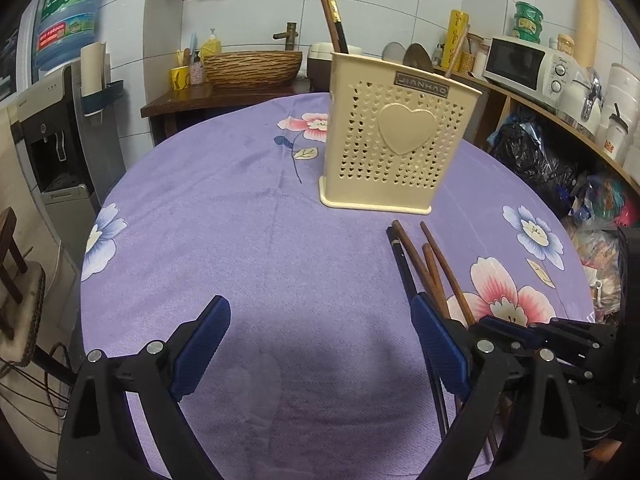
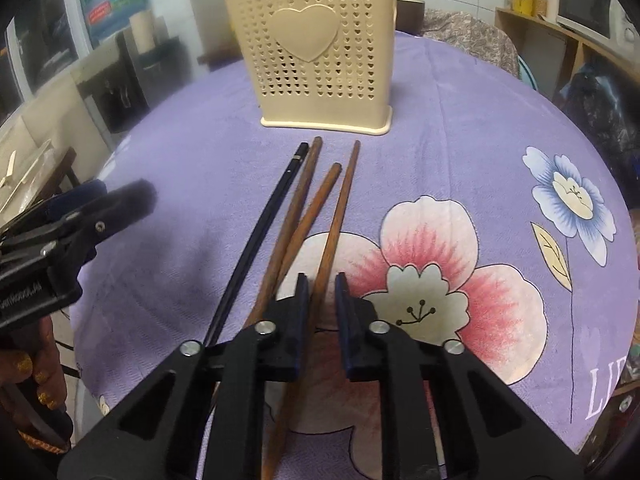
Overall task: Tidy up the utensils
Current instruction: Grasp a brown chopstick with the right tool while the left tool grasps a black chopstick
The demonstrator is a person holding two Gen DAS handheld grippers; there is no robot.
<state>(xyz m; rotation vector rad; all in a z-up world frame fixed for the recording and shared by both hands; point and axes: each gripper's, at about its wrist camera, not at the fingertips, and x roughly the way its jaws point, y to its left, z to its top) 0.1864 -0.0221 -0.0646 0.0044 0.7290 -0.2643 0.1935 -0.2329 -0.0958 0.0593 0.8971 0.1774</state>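
A cream perforated utensil holder (image 1: pixel 392 140) (image 2: pixel 320 60) with a heart on its front stands on the purple flowered tablecloth (image 1: pixel 240 220) (image 2: pixel 460 120). Some chopsticks (image 1: pixel 332 16) stick out of its top. In front of it lie one black chopstick (image 2: pixel 260 232) and three brown chopsticks (image 2: pixel 298 200) (image 1: pixel 424 264). My right gripper (image 2: pixel 323 292) (image 1: pixel 540 332) is low over the cloth, its blue pads narrowed onto the rightmost brown chopstick (image 2: pixel 340 208). To their left, my left gripper (image 1: pixel 320 340) (image 2: pixel 100 200) hovers wide open, holding nothing.
The table's round edge drops off on the left and right. A water dispenser (image 1: pixel 60 120) stands left. Behind the table are a wooden counter with a woven basket (image 1: pixel 252 66), and at right a shelf with a microwave (image 1: pixel 520 64) above stuffed bags (image 1: pixel 532 160).
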